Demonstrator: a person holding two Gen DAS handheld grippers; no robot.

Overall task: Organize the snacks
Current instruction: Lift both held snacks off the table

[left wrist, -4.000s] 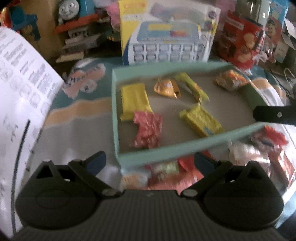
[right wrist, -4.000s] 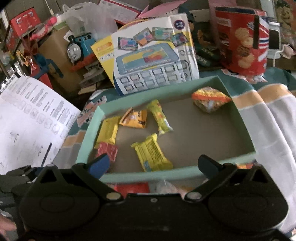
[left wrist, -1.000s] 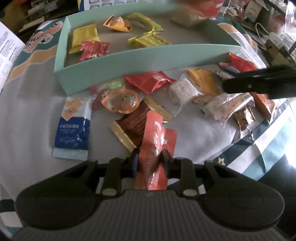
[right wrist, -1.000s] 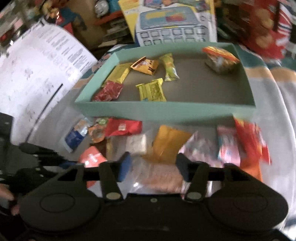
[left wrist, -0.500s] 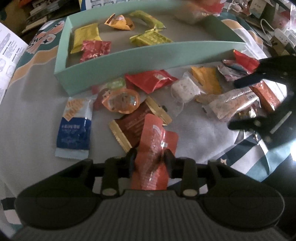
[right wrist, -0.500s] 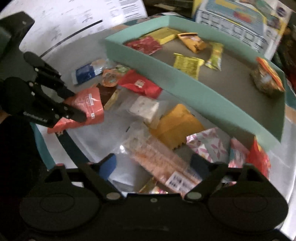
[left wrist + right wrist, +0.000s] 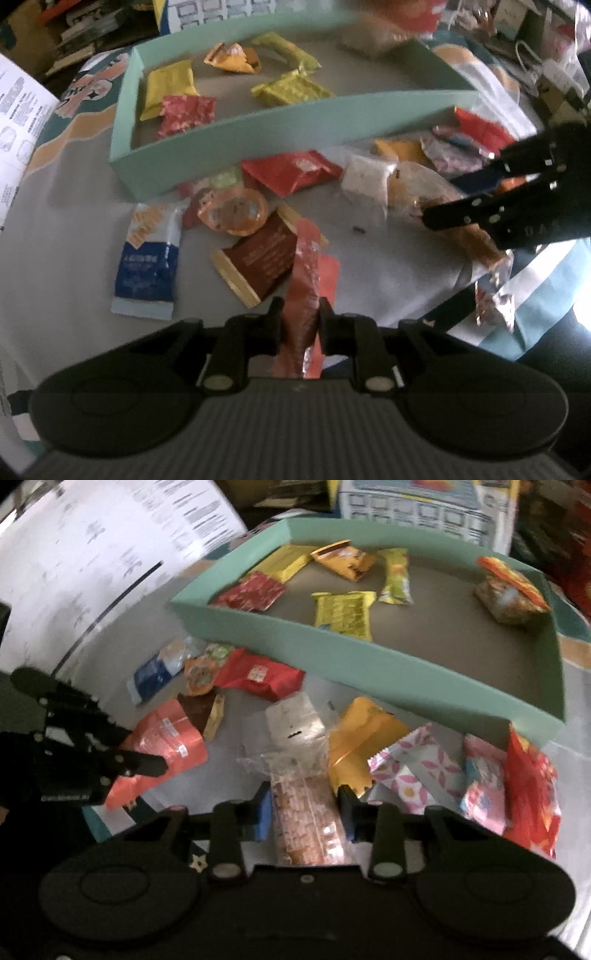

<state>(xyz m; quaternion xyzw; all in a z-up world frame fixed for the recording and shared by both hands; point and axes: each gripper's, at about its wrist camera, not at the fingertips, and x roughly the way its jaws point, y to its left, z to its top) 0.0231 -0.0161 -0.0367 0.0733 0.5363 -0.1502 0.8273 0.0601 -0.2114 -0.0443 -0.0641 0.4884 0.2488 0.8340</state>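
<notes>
Pinching an orange-red packet [image 7: 308, 280] low in the middle of the left wrist view, the left gripper [image 7: 301, 321] had just narrowed its jaws until the pads pressed the wrapper from both sides. At the left edge lay a printed white sheet [image 7: 14, 122]. Right of it, on the grey cloth [image 7: 55, 240], sat a blue-and-white sachet [image 7: 147, 262], then a round orange snack [image 7: 232, 210] and a brown bar [image 7: 262, 258] touching the held packet. Above them, across the upper middle of the frame, stood the teal tray [image 7: 295, 122], holding yellow, red and orange packets. Just below its front wall lay a red packet [image 7: 291, 171] and a clear white one [image 7: 365, 177]. At the right edge the right gripper [image 7: 469, 195] reached in over more wrappers.

In the right wrist view, the left gripper [image 7: 122, 753] showed at the left edge with the orange-red packet [image 7: 166, 746] in it. At the lower middle the right gripper [image 7: 304, 808] had just drawn its jaws in on a clear cracker packet [image 7: 306, 812], both pads against its sides. Right of that lay an amber packet [image 7: 362, 738], a pink-flowered wrapper [image 7: 417, 768] and a red bag [image 7: 532, 794]. The tray [image 7: 369, 664] filled the upper right.
</notes>
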